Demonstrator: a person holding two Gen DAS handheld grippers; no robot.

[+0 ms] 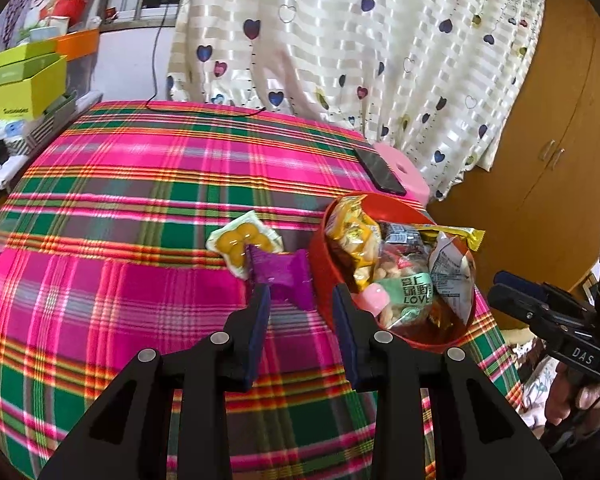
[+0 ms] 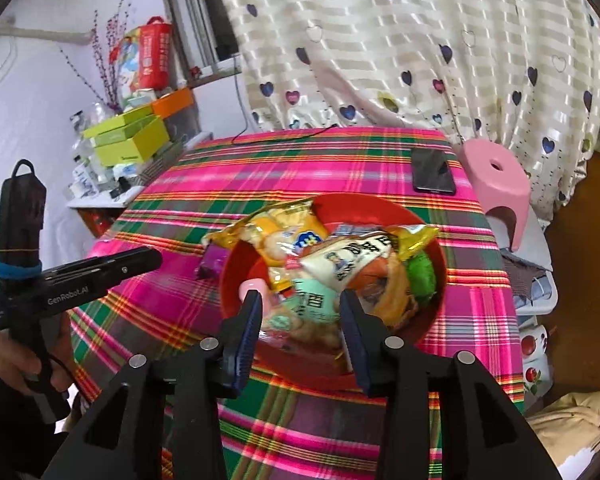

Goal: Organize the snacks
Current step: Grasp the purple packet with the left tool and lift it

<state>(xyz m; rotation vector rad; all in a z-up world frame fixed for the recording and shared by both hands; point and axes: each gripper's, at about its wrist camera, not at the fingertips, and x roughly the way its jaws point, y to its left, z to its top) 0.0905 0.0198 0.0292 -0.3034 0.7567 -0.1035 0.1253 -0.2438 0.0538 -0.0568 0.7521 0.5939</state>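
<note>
A red bowl (image 1: 320, 264) (image 2: 236, 280) heaped with snack packets stands near the right end of the plaid-covered table (image 1: 140, 200). Just left of it lie a purple packet (image 1: 284, 274) (image 2: 214, 260) and a clear pack of yellow round snacks (image 1: 242, 242). My left gripper (image 1: 300, 288) (image 2: 158, 256) is open, its fingertips just short of the purple packet and pressing on nothing. My right gripper (image 2: 300, 294) (image 1: 496, 286) hangs open above the near side of the bowl, over a mint-green packet (image 2: 312, 300), holding nothing.
A black phone (image 1: 380, 172) (image 2: 432, 172) lies at the table's far right corner, with a pink stool (image 2: 496, 176) beyond it. Green and orange boxes (image 2: 128, 140) crowd a shelf on the left. A heart-print curtain (image 1: 360, 40) hangs behind and a wooden cabinet (image 1: 548, 140) stands to the right.
</note>
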